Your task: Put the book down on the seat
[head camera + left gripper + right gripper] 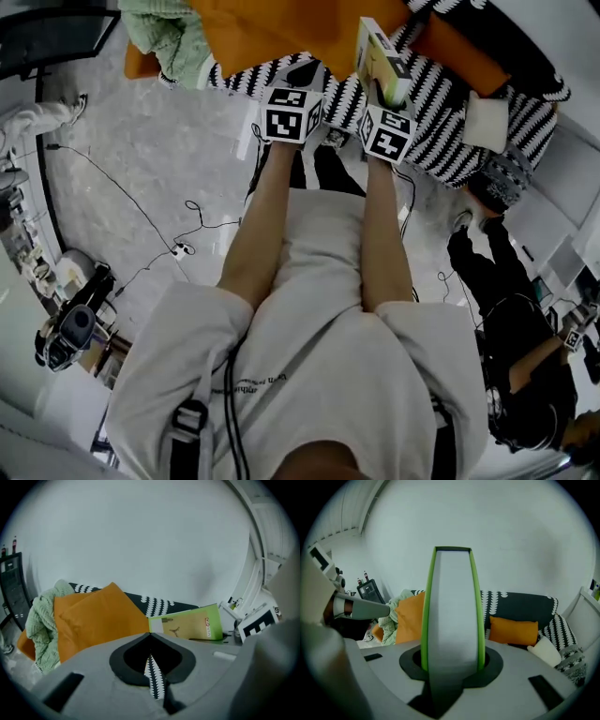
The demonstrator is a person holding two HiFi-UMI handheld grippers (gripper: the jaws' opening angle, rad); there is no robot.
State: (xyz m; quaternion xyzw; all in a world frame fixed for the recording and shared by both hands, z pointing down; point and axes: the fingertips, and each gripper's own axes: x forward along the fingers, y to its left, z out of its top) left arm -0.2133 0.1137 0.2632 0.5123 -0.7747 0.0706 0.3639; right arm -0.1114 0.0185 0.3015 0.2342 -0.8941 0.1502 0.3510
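Right gripper (382,97) is clamped on the lower end of the green book (379,58), and the book is carried upright. In the right gripper view the page edge is seen facing the camera with a green cover on each side.

Left gripper (302,77) is noted at 9 o'clock of the book, jaws together with nothing between them. Only a sliver of patterned fabric shows behind.

The book is held above the front part of the striped sofa seat (441,117) and has not been set down. A large orange cushion (281,28) lies at 11 o'clock of it, a small white cushion (486,122) at 4 o'clock.

Risks, as judged:
- If the book is let go while upright, it may topple. The floor lies toward 6 o'clock, so a fall off the front edge is likely.
- If it is laid on the sloping orange cushion, it could slide off.
- If the jaws are opened too high, the book may bounce on the soft seat or splay its pages.
- The idle left gripper is close by, so the book could be knocked on the way down.
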